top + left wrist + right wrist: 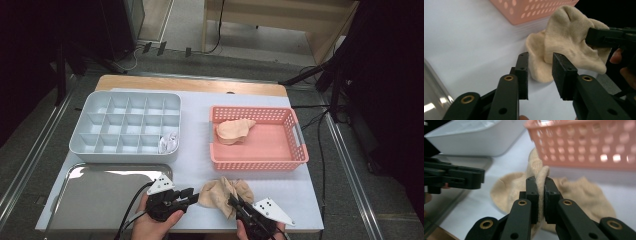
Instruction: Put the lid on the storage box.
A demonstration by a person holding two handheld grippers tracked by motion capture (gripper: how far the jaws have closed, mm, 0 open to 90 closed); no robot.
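At the table's front edge, right gripper (539, 186) pinches a beige sock (584, 195); left gripper (540, 65) spread, apparently just short of it.

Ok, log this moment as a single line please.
right gripper: shut on beige sock | left gripper: open, at sock edge | second sock: in pink basket

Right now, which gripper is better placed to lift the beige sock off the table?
The right. The right gripper is already shut on a raised fold of the beige sock, while the left gripper stands open just short of the sock's edge, holding nothing.
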